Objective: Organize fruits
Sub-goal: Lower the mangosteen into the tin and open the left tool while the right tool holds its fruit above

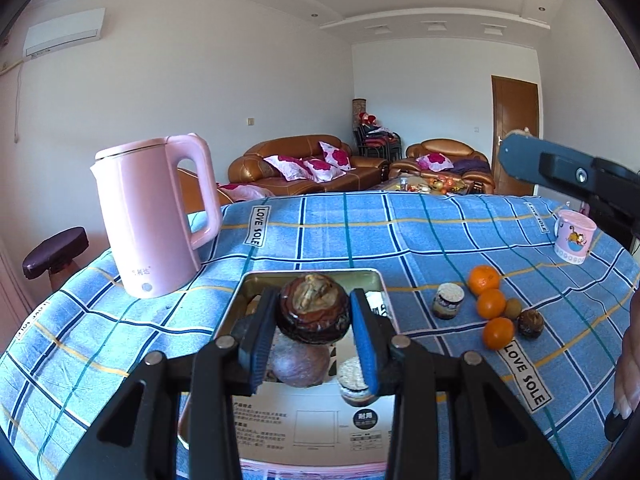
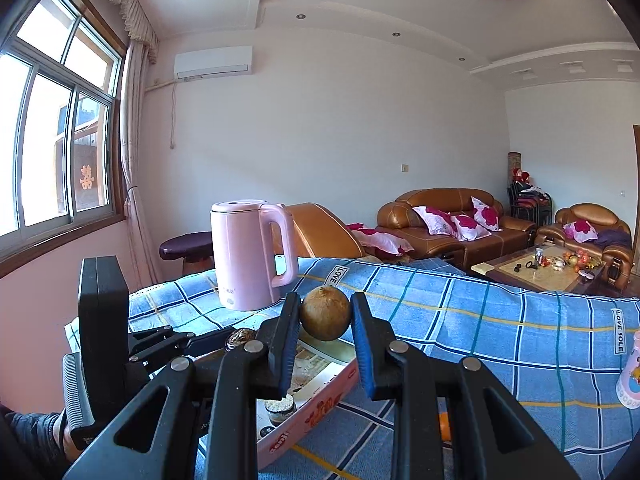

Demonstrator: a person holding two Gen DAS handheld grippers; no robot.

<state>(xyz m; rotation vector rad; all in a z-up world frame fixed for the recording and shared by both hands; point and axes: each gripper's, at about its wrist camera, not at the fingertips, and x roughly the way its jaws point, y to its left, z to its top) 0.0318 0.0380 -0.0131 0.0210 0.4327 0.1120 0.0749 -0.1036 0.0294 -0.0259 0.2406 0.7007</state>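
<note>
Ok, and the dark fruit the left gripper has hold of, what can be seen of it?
The dark fruit is round and squat, deep brown-purple with a glossy, wrinkled rind and a rough tan patch on top. The left gripper is shut on it, a blue pad against each side. It hangs above the metal tray and touches nothing else. Its underside is hidden.

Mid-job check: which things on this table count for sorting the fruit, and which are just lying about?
Job:
left gripper shut on dark wrinkled fruit
right gripper shut on brown round fruit
pink tray
three oranges
kiwi

Lying about:
pink kettle
pink mug
small jar
checked cloth
</note>
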